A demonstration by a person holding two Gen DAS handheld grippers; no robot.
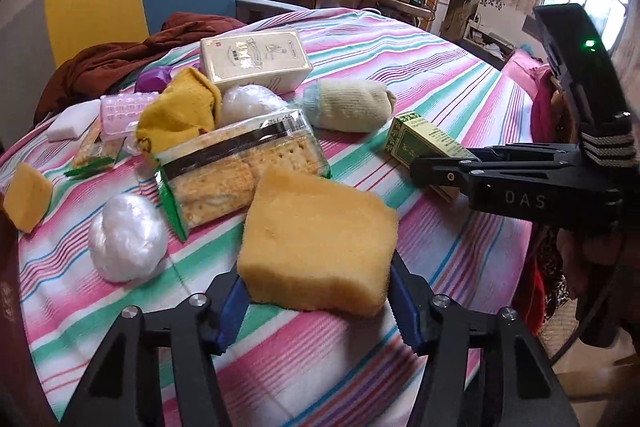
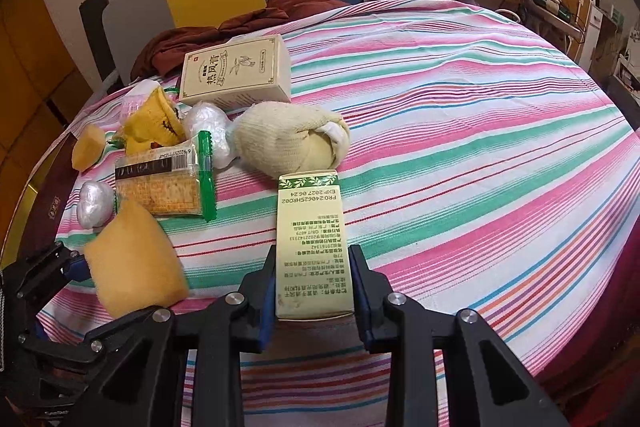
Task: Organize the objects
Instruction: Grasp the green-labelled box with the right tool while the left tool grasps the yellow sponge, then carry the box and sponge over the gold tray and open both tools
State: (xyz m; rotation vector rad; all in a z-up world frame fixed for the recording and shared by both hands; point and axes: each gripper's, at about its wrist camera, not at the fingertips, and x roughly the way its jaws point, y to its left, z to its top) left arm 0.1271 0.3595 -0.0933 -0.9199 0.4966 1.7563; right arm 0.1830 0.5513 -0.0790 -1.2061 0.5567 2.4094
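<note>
Gripping a green carton (image 2: pixel 313 247), the right gripper (image 2: pixel 314 291) holds firm; the left gripper (image 1: pixel 316 307) pinches a yellow sponge (image 1: pixel 320 235) near crackers (image 1: pixel 240 171).

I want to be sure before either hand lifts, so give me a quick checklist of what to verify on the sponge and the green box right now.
1. Right gripper clamped on the green box: ok, both pads press its sides.
2. Left gripper around the big yellow sponge: ok, a finger on each side.
3. Left pads firmly squeezing the sponge: cannot tell, no dent visible.
4. Sponge free of the cracker packet: not ok, its far edge overlaps the packet.
5. Rolled cream sock clear of the box: cannot tell, it lies right at the box's far end.
6. Striped cloth right of the box: ok, bare.
</note>
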